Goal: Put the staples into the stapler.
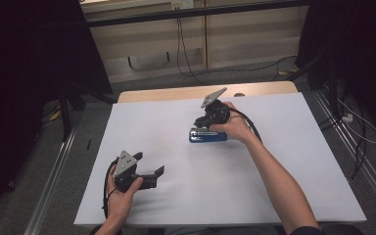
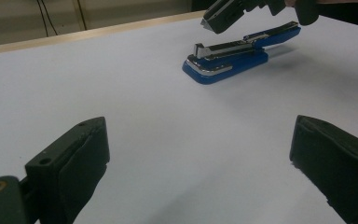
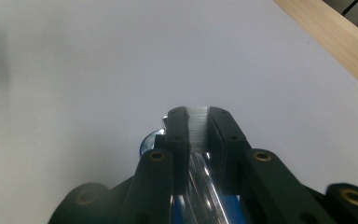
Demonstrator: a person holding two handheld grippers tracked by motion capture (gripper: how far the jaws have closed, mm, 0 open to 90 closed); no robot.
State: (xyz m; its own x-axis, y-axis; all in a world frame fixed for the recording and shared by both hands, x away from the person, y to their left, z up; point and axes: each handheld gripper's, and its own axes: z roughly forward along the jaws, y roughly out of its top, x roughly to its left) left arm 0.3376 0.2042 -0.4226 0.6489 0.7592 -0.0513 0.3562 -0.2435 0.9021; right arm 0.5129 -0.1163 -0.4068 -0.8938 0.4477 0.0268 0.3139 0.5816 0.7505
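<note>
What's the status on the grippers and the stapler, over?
Left gripper open, nothing between its jaws, near table edge. Right gripper shut on a strip of staples over blue stapler, opened flat on white table. Nothing in the way.

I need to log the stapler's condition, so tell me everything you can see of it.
The blue stapler lies flat on the white table cover, toward the far middle. It has a glossy blue base, probably plastic, with a bright metal plate at its front, a silvery metal magazine above, and a blue top arm lifted slightly open. The right hand-held gripper comes down on it from above; its jaws are clamped on a strip of staples over the magazine.
</note>
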